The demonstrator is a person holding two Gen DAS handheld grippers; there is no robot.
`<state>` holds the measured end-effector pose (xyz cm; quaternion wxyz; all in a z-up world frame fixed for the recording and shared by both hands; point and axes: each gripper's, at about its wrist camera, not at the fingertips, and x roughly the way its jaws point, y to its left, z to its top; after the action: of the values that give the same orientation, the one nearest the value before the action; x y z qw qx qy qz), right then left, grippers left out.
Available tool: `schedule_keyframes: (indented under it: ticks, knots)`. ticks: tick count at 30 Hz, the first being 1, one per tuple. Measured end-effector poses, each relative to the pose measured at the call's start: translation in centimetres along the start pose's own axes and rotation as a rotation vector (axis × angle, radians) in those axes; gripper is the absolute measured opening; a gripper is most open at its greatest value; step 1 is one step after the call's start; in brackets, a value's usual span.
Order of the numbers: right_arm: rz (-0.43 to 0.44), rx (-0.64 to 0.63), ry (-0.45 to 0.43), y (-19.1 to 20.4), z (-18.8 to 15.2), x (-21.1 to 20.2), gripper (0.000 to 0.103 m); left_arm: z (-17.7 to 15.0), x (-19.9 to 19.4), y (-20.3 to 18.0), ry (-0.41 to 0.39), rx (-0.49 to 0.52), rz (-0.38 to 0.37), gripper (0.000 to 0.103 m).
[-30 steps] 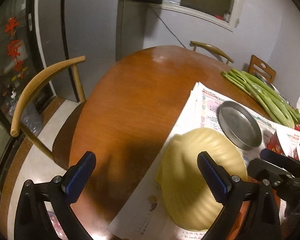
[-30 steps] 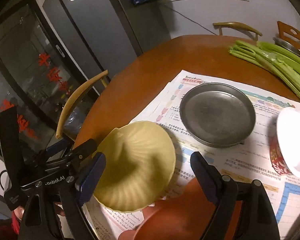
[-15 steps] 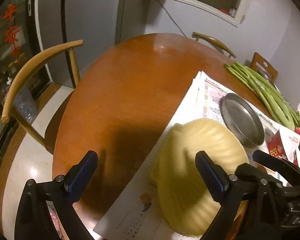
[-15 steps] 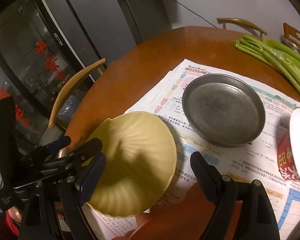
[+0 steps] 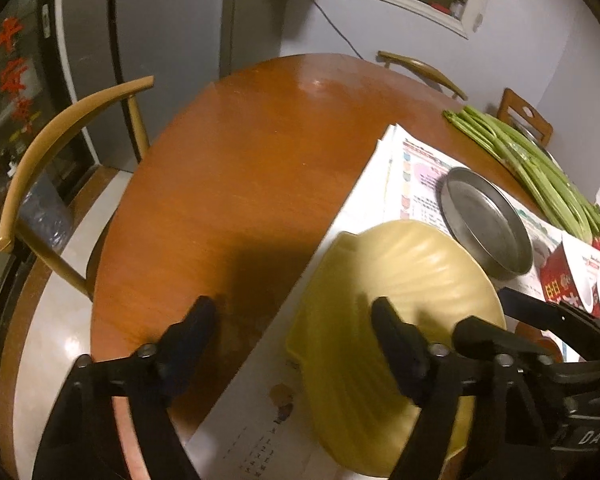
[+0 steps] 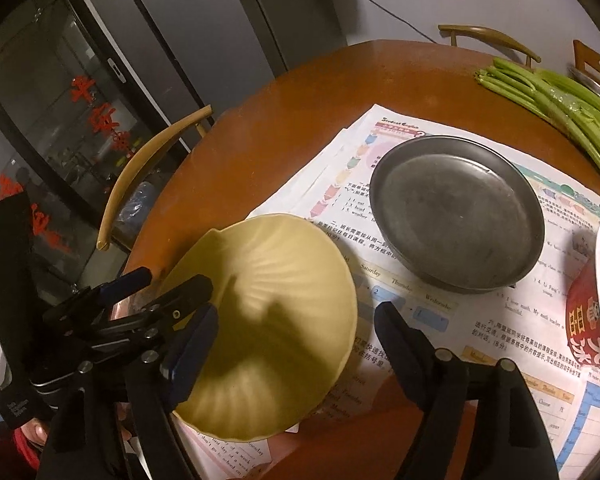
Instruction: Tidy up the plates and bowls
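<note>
A pale yellow shell-shaped plate (image 5: 412, 280) (image 6: 276, 280) lies on newspaper near the table's front edge. My left gripper (image 5: 292, 320) straddles its left rim, one finger over the dish and one over bare wood. Its jaws are closing, and the pads stand clear of the rim. My right gripper (image 6: 296, 336) straddles the right rim, also closing, without pressing on it. Each gripper shows in the other's view: the right gripper (image 5: 480, 312), the left gripper (image 6: 168, 286). A grey metal plate (image 5: 484, 228) (image 6: 456, 216) sits behind, and a red bowl (image 5: 572, 284) (image 6: 588, 320) at the right.
Sheets of newspaper (image 5: 412, 168) (image 6: 500, 320) cover the right part of the round wooden table (image 5: 240, 180) (image 6: 300, 112). Celery stalks (image 5: 532, 168) (image 6: 572, 120) lie at the far right. A wooden chair (image 5: 60, 140) (image 6: 148, 172) stands at the left edge.
Both grippers have come down closer to the yellow plate. The left jaws have narrowed markedly, the right jaws a little. The plate has not moved.
</note>
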<state>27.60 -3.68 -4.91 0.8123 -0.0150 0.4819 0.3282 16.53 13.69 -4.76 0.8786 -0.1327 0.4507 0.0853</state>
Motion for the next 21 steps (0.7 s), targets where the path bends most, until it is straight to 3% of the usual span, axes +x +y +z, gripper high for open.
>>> schedule_keyframes:
  ticks: [3,11,14,18,21]
  knots:
    - [-0.007,-0.025,0.015,0.53,-0.11,0.31,0.075,-0.05,0.3,-0.4,0.013,0.018,0.002,0.058]
    - [0.003,-0.017,0.045,0.43,-0.2,0.72,0.072,0.1,0.71,-0.57,0.018,0.023,0.015,0.053]
    - [0.003,-0.013,0.05,0.37,-0.18,0.83,0.069,0.06,0.6,-0.71,0.023,0.026,0.0,0.044]
    - [0.004,-0.019,0.03,0.55,-0.07,0.5,0.059,0.04,0.56,-0.94,0.025,0.036,-0.001,0.039]
    - [-0.001,-0.001,0.022,0.1,0.2,0.24,0.05,0.14,0.55,-0.64,0.025,0.024,0.01,0.026]
